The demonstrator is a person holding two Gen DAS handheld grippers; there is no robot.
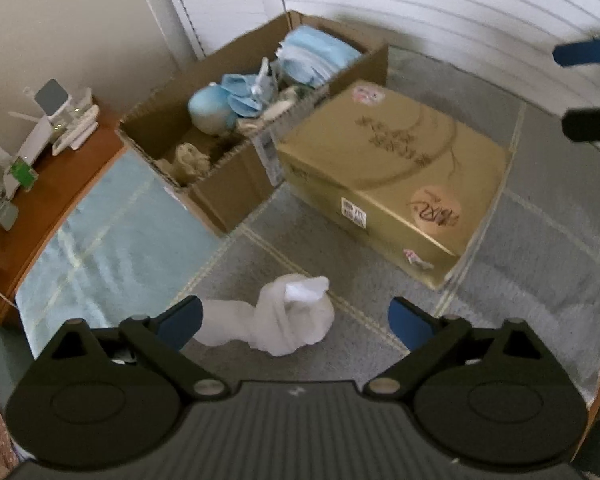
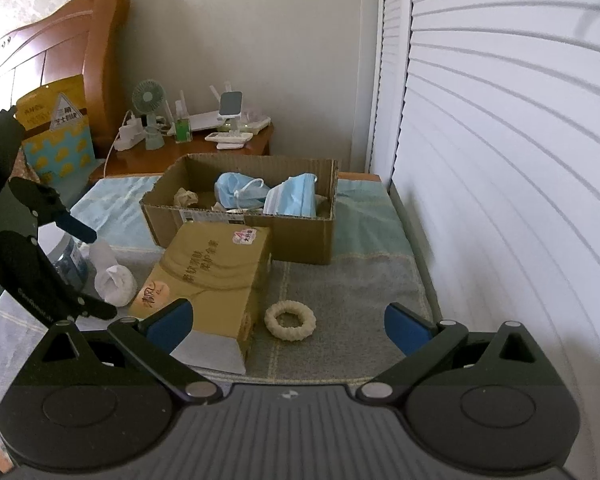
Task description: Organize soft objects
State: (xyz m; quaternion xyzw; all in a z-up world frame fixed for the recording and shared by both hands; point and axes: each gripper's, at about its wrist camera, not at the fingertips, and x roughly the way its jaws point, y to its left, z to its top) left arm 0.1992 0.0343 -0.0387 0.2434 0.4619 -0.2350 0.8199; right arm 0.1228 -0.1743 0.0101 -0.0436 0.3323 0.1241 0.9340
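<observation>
A rolled white sock (image 1: pixel 288 316) lies on the grey bed mat, between the open jaws of my left gripper (image 1: pixel 296 320); it also shows in the right wrist view (image 2: pixel 114 280). An open cardboard box (image 1: pixel 228 200) (image 2: pixel 300 236) holds blue face masks (image 2: pixel 292 200), a pale blue ball (image 1: pixel 212 112) and crumpled cream items. A cream ring-shaped scrunchie (image 2: pixel 290 320) lies on the mat ahead of my open, empty right gripper (image 2: pixel 288 320). The left gripper shows at the left of the right wrist view (image 2: pixel 88 272).
A closed gold carton (image 1: pixel 384 176) (image 2: pixel 216 276) lies beside the cardboard box. A jar (image 2: pixel 70 260) stands behind the sock. A wooden nightstand (image 2: pixel 188 152) holds a fan and small devices. White slatted doors (image 2: pixel 500 160) run along the right.
</observation>
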